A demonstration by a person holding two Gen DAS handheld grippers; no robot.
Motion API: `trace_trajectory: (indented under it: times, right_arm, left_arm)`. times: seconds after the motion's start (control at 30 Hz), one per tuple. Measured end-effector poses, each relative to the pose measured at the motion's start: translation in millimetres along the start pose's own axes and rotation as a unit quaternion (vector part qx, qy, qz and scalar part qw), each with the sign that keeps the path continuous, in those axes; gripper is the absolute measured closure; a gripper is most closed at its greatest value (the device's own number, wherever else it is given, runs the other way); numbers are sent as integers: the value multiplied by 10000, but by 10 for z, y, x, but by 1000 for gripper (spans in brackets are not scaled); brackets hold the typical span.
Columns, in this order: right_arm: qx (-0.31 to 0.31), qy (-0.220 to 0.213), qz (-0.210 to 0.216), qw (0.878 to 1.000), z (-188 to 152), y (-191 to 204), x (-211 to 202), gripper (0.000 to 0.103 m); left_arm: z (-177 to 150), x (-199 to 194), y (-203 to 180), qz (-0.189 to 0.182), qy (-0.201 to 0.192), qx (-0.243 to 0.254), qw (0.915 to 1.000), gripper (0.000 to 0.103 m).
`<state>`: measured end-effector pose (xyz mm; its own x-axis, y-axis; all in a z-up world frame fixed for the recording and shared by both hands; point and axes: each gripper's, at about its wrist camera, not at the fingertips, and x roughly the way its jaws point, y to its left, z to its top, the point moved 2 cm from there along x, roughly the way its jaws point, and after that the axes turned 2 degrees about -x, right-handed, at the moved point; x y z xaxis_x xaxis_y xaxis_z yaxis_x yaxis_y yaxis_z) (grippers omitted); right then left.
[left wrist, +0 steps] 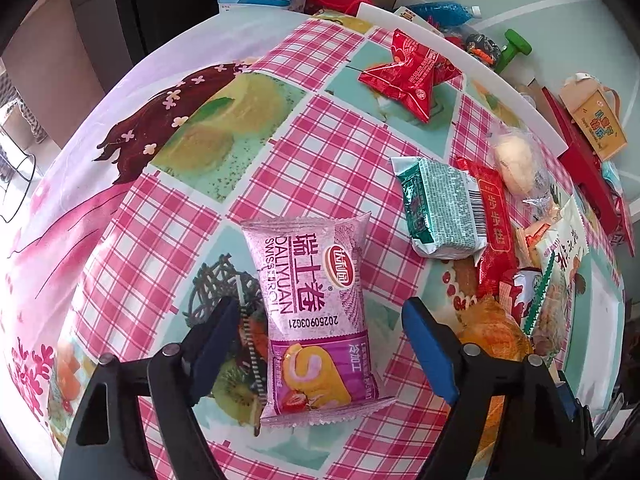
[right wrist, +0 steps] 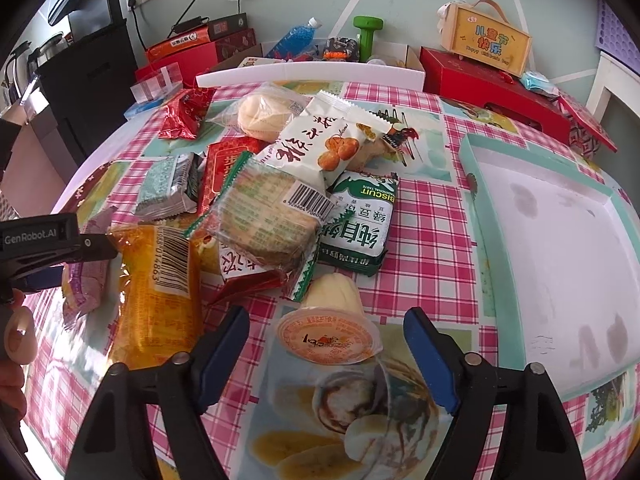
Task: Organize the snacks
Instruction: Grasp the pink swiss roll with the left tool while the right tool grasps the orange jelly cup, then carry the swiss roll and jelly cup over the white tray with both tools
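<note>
In the left wrist view my left gripper (left wrist: pixel 322 312) is open, its blue-padded jaws on either side of a purple Swiss roll pack (left wrist: pixel 314 316) lying flat on the checked tablecloth, apart from it. In the right wrist view my right gripper (right wrist: pixel 326 320) is open around an orange jelly cup (right wrist: pixel 328 336) lying on its side, not touching it. A pile of snacks lies beyond: an orange pack (right wrist: pixel 158 284), a clear biscuit pack (right wrist: pixel 266 216), a green biscuit pack (right wrist: pixel 358 224), a white pack (right wrist: pixel 320 144). The left gripper body (right wrist: pixel 52 248) shows at the left edge.
An open shallow teal box (right wrist: pixel 472 184) with a white inside lies at the right of the table. A red pack (left wrist: pixel 412 72) lies apart at the far side, a green pack (left wrist: pixel 440 208) nearer. Red boxes, a bottle and a green dumbbell (right wrist: pixel 367 36) stand behind the table.
</note>
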<state>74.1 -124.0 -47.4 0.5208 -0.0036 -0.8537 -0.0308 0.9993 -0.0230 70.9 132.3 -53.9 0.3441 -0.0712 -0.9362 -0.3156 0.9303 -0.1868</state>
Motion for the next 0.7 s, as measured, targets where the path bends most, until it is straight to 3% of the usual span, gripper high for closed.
trace_trajectory:
  times: [0.23,0.3,0.4,0.7]
  right_arm:
    - [62,9,74,10000,-9,-22,24,43]
    - [89,11,107,9999,-12,-24,27,50]
    - [136,0,132,9998,-7,-30,25,51]
    - [221,-16,133,9997,-9,-65,15,52]
  left_arm:
    - [2,61,-66,184,7,147,9997,31]
    - [-5,69,-100,295,-28,228,9993,47]
    - [-14,76,-138,424,-55,310,9986,58]
    - [-34,68,-264,449,-40,415,9981,62]
